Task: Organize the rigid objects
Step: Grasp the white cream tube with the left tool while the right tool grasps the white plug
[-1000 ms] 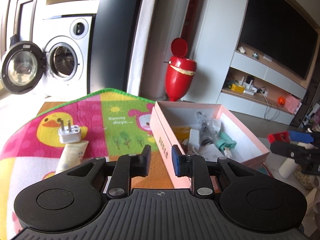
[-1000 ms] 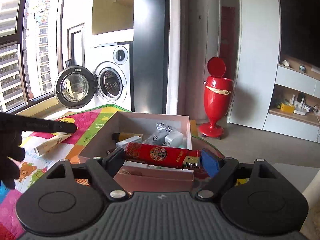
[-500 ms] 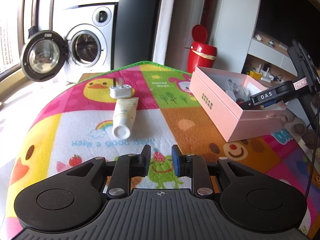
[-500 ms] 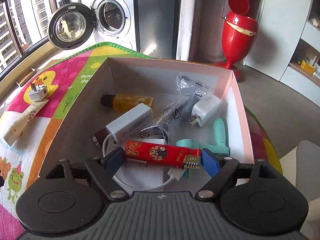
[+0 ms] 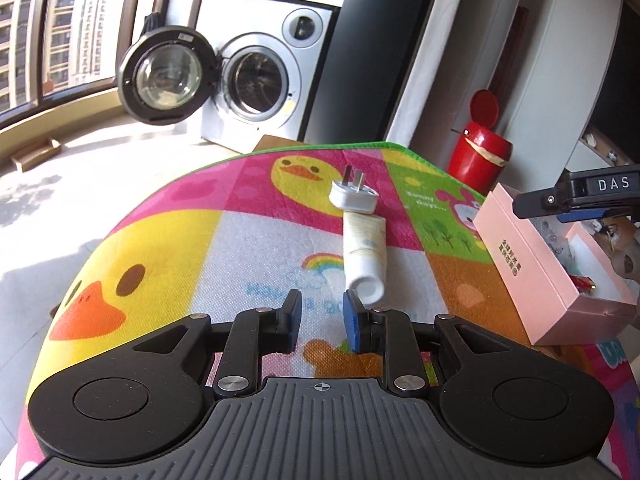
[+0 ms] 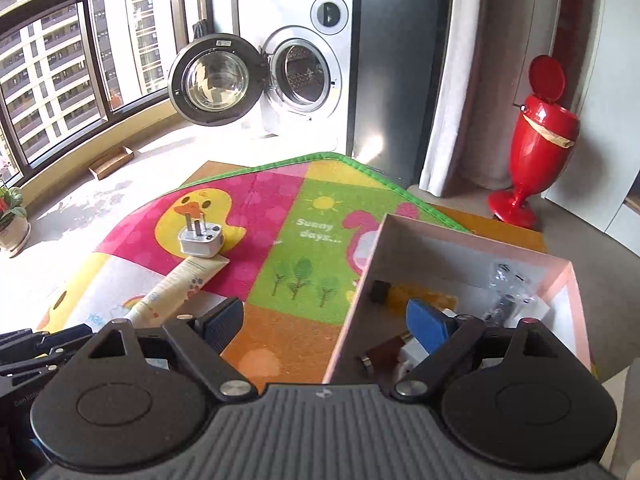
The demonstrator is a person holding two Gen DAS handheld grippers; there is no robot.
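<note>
A white plug adapter [image 5: 353, 197] and a cream tube [image 5: 365, 255] lie end to end on the colourful mat [image 5: 256, 240]. They also show in the right wrist view: adapter [image 6: 199, 239], tube [image 6: 176, 288]. My left gripper [image 5: 320, 320] is open and empty, just in front of the tube's cap. A pink box [image 5: 532, 264] at the right holds several small items, with the red lighter [image 5: 583, 282] inside. My right gripper [image 6: 326, 322] is open and empty, straddling the box's left wall [image 6: 356, 296].
An open washing machine [image 5: 256, 80] and a red bin [image 5: 480, 148] stand on the floor beyond the mat. The right gripper's body [image 5: 580, 196] hangs over the box in the left wrist view. A potted plant [image 6: 12, 220] sits by the window.
My right gripper has opened and let go of the red lighter into the box, then swung left. My left gripper has moved closer to the tube.
</note>
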